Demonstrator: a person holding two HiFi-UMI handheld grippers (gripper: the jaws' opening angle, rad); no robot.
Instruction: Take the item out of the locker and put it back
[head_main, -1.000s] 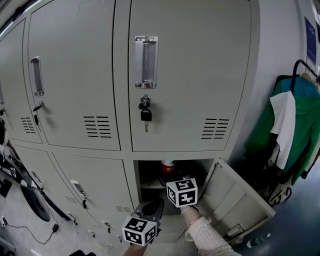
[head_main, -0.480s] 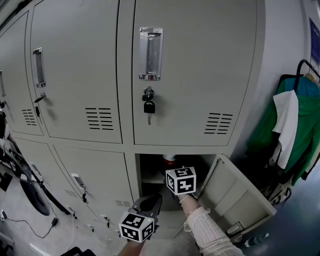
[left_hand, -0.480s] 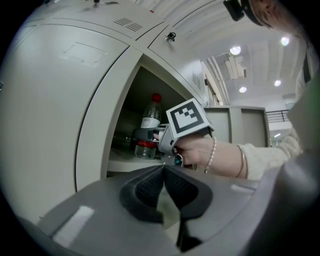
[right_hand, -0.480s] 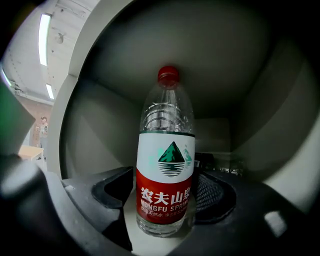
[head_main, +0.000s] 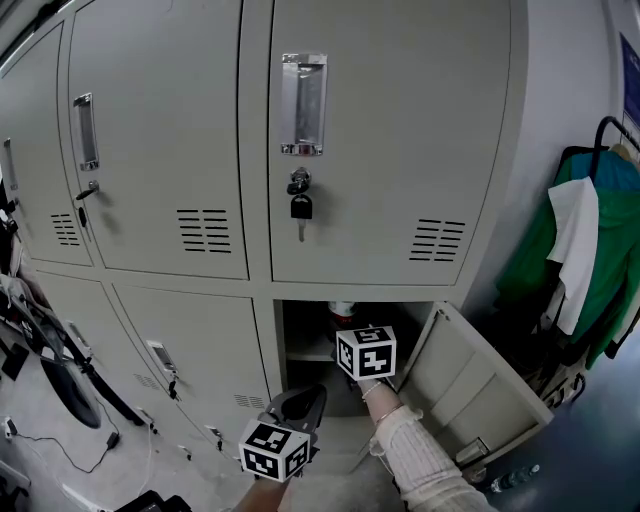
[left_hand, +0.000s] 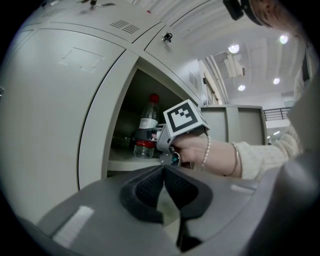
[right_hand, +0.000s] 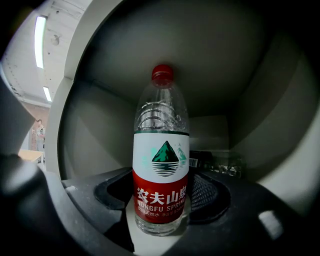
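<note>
A clear water bottle (right_hand: 161, 170) with a red cap and a red and white label stands upright on the shelf inside the open lower locker (head_main: 300, 345). My right gripper (right_hand: 162, 196) reaches into the locker, and the bottle's lower part is between its jaws. The jaws have just been closing and lie close along the bottle's sides; I see no firm press. In the left gripper view the bottle (left_hand: 146, 130) shows just past the right gripper (left_hand: 151, 137). My left gripper (left_hand: 164, 170) hangs shut and empty, below and outside the opening.
The locker's door (head_main: 470, 390) swings out to the right. Keys (head_main: 298, 207) hang from the lock of the closed door above. Green and white clothing (head_main: 585, 250) hangs at the far right. Cables and dark gear (head_main: 60, 390) lie on the floor at left.
The head view has shifted slightly, so the lockers sit a little lower in the picture. Both grippers stay about where they were at the open locker.
</note>
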